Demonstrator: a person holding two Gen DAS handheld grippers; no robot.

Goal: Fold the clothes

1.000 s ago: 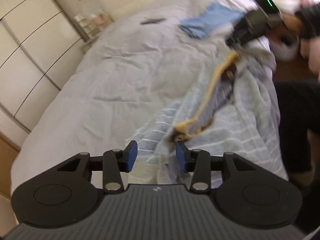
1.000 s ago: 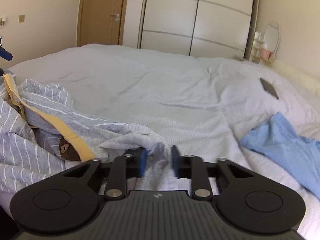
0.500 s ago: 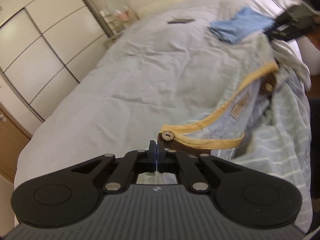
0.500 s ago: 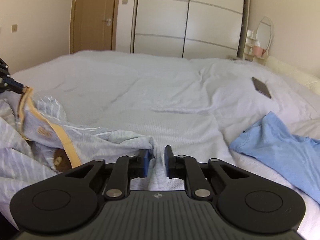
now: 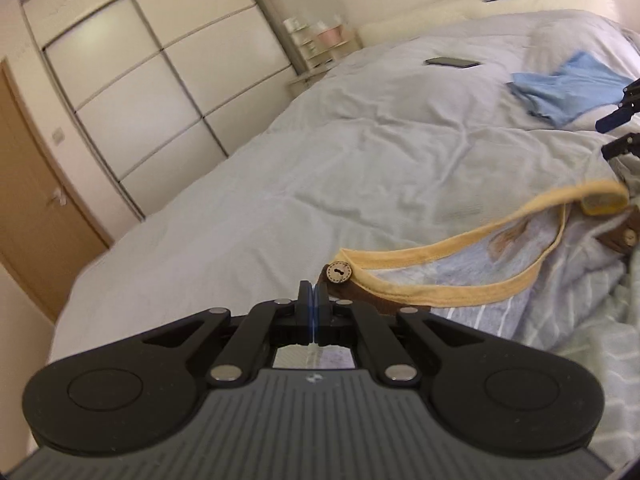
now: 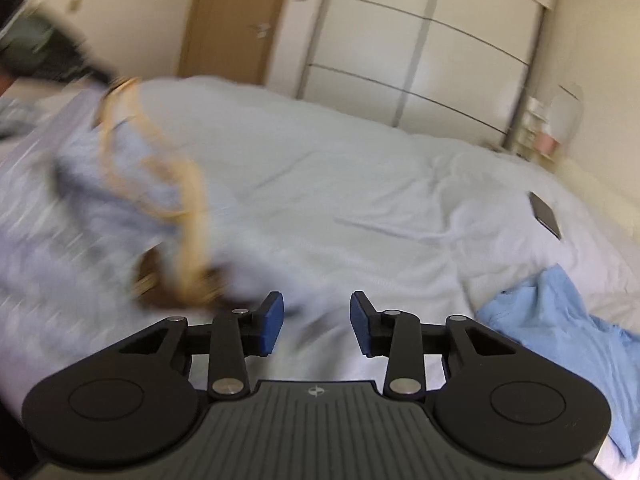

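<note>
A grey-blue striped garment (image 5: 560, 320) with yellow neck trim (image 5: 460, 288) and a wooden button (image 5: 339, 273) lies at the right of the bed. My left gripper (image 5: 314, 300) is shut on its brown placket just beside the button. In the right wrist view the same garment (image 6: 100, 200) is blurred and stretched up to the left gripper (image 6: 40, 48) at the top left. My right gripper (image 6: 317, 326) stands open over the sheet with nothing between its fingers. It also shows in the left wrist view as the right gripper (image 5: 618, 132) at the right edge.
A light blue shirt (image 6: 568, 328) lies crumpled on the bed (image 6: 360, 200), with a dark phone (image 6: 545, 214) beyond it. White wardrobe doors (image 5: 152, 92) and a wooden door (image 5: 36, 220) stand past the bed. A small shelf (image 5: 320, 40) stands near the headboard.
My left gripper shut on the garment's placket and lifted it. My right gripper let go of the fabric, opened wide and swung away; the garment now moves fast to the left.
</note>
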